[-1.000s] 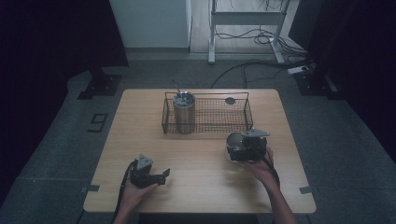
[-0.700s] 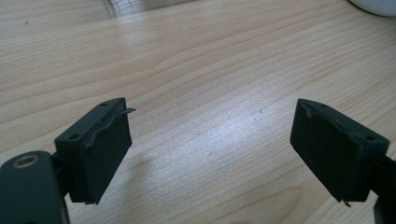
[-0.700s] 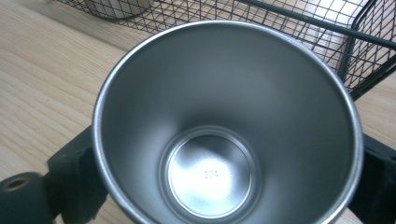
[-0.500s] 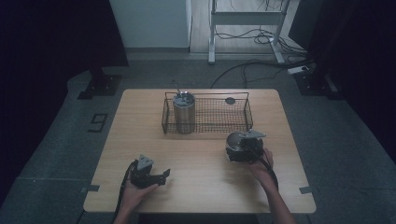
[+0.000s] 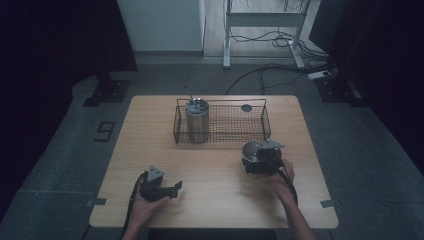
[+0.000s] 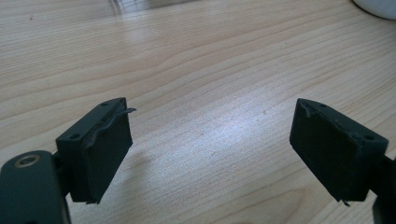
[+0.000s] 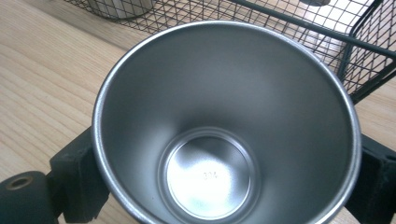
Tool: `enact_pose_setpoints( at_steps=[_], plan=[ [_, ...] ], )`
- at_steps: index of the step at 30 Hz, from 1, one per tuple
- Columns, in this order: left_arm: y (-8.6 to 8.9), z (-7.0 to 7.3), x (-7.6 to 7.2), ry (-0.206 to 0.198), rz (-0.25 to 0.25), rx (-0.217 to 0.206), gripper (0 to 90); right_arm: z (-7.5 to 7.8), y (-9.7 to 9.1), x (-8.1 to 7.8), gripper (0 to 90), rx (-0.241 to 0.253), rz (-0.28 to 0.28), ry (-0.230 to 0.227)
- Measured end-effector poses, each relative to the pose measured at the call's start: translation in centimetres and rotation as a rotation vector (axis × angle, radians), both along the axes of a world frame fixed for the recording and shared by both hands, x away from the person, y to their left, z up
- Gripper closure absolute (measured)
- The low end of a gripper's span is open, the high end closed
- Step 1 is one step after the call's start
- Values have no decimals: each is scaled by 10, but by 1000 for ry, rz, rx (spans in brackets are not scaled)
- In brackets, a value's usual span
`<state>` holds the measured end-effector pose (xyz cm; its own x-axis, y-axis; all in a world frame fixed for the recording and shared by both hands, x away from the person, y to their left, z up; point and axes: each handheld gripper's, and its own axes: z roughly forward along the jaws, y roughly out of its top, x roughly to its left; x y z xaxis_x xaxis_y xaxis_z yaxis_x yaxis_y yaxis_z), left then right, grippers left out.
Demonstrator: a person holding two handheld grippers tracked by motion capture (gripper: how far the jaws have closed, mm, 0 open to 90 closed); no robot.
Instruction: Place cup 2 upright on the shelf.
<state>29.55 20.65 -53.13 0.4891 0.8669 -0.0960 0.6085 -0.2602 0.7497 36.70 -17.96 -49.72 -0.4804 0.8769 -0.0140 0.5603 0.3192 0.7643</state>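
On the wooden table point(image 5: 215, 165) the landmark is a black wire basket point(image 5: 250, 125) at the far middle. The right gripper point(image 5: 260, 159) sits just in front of the basket's right end, its jaws, which have just been closing, clamped on either side of an upright steel cup point(image 7: 224, 126). The cup's mouth faces the right gripper view, and small stamped characters on its inner base are too faint to read. A taller steel canister point(image 5: 197, 120) stands inside the basket's left end, and a small dark round object point(image 5: 246, 107) lies at its far side. The left gripper point(image 5: 167, 189) rests well in front of the basket's left end, its jaws apart with only bare table between them.
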Motion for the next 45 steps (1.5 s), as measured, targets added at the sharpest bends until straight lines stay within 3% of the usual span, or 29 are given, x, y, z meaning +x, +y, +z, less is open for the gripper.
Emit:
enact_pose_setpoints(
  at_steps=[9,15,20,29,45],
  plan=[
    [-1,0,-1,-1,-11,-5,129,10,-6,-5,74,27,-13,-34],
    [1,1,-2,-2,-7,-24,129,19,-9,-10,74,85,5,-39],
    [3,4,-3,-1,5,-51,132,26,-4,-11,74,82,18,-54],
    [-3,5,-5,-2,-26,-59,134,44,-2,-7,74,110,42,-67],
    [-4,7,-5,-8,-42,-67,138,71,-4,8,74,108,6,-62]
  ],
)
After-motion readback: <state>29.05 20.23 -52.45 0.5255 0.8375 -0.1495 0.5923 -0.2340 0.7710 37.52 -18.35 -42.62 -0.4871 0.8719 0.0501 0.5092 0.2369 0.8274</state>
